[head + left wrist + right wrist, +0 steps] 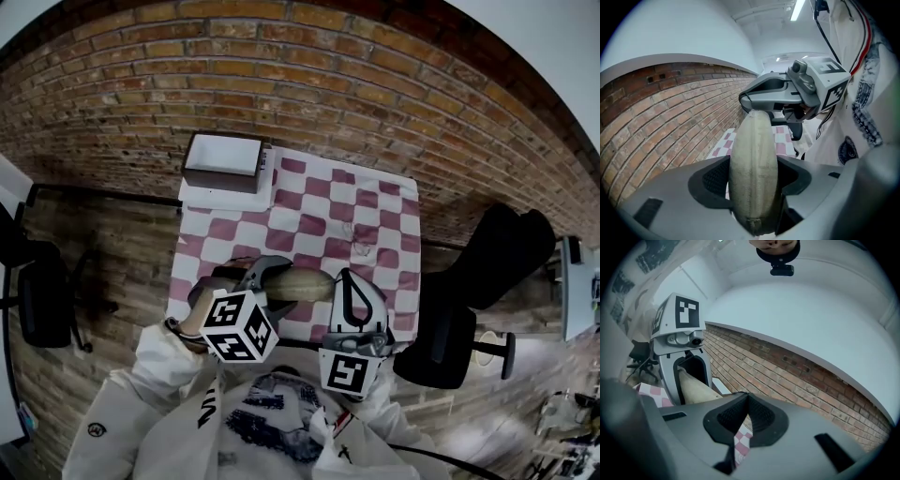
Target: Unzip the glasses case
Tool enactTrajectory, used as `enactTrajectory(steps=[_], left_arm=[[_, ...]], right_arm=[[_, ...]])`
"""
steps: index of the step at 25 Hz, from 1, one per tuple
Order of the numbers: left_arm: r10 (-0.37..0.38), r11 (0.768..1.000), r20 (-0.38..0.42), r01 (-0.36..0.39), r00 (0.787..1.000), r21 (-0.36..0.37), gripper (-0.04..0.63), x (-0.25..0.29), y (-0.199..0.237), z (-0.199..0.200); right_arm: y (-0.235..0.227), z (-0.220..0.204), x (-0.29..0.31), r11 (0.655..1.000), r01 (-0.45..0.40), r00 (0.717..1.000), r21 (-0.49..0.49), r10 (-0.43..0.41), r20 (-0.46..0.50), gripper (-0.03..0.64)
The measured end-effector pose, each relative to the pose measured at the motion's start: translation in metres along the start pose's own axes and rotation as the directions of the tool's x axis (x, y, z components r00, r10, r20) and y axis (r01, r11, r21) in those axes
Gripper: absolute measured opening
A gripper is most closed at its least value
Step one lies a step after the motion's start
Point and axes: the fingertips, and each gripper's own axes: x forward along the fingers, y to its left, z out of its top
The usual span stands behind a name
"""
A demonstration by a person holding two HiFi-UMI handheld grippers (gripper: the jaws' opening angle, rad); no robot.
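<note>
— Above the tabletop (375, 216), clear of the checked cloth: holding the glasses case (753, 173) up between both tongs. Unzipped yet?

— Not as far as can be seen. No gap along the rounded side on show, so probably everything left to do.

— And the left tongs (753, 180)?

— Clamped across the case near one end, pressing on both flanks, tilted downward.

— And the right tongs (747, 401)?

— Pressed together, held level, touching the far tip of the case. Possibly pinching the zipper pull; too small to tell.

— Next, then?

— Probably drawing the right tongs along the seam, given a real grip on the pull.
</note>
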Motion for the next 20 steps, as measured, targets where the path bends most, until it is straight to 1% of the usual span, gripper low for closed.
enactTrajectory(steps=[7, 13, 20], left_arm=[[-0.012, 1.000, -0.040, 0.013, 0.999, 0.010, 0.279, 0.010, 0.003, -0.005], [-0.021, 1.000, -0.068, 0.021, 0.997, 0.005, 0.279, 0.014, 0.007, -0.013], [-0.007, 1.000, -0.132, 0.009, 0.991, 0.020, 0.279, 0.020, 0.013, -0.027]], right_arm=[[0.005, -0.003, 0.006, 0.999, -0.010, 1.000, -0.052, 0.009, -0.012, 0.012], [0.014, -0.006, 0.014, 0.998, -0.025, 0.999, -0.058, 0.023, -0.026, 0.012], [0.026, -0.003, 0.022, 0.996, -0.038, 0.999, -0.076, 0.037, -0.017, 0.012]])
